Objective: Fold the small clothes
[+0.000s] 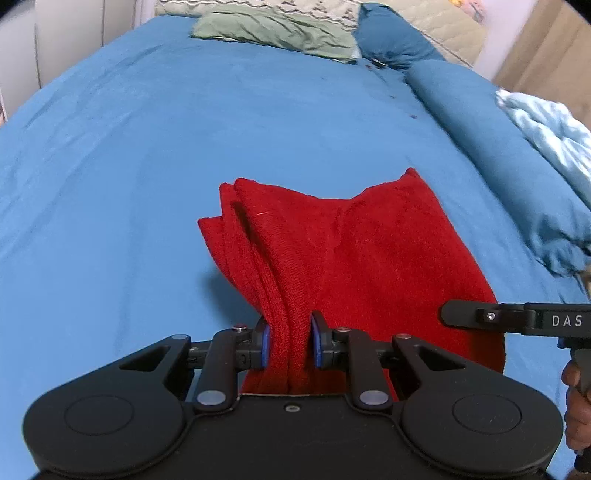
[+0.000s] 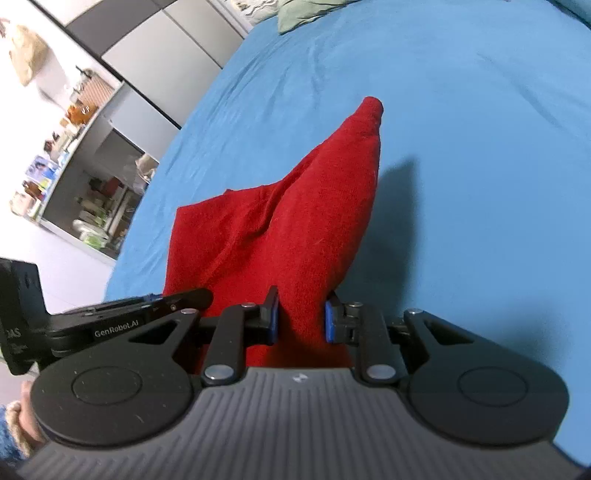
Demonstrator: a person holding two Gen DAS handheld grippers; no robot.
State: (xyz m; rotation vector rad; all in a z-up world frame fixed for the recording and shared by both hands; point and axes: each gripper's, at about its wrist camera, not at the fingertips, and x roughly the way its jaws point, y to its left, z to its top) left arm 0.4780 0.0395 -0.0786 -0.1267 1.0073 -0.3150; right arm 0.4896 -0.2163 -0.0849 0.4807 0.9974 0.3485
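A red knitted garment [image 1: 351, 251], folded into several layers, lies partly on the blue bed sheet [image 1: 147, 147] with its near edge lifted. My left gripper [image 1: 290, 341] is shut on the garment's near left edge, the blue pads pinching the stacked layers. My right gripper [image 2: 301, 319] is shut on the garment's [image 2: 295, 221] other near corner, and the cloth rises to a point beyond it. The right gripper's finger [image 1: 480, 317] shows at the right in the left wrist view. The left gripper's body [image 2: 110, 325] shows at the left in the right wrist view.
A green cloth [image 1: 273, 31] and a patterned pillow lie at the head of the bed. A rolled blue duvet [image 1: 498, 147] and a pale blue blanket [image 1: 546, 125] lie along the right side. Shelves [image 2: 74, 166] stand past the bed's left edge.
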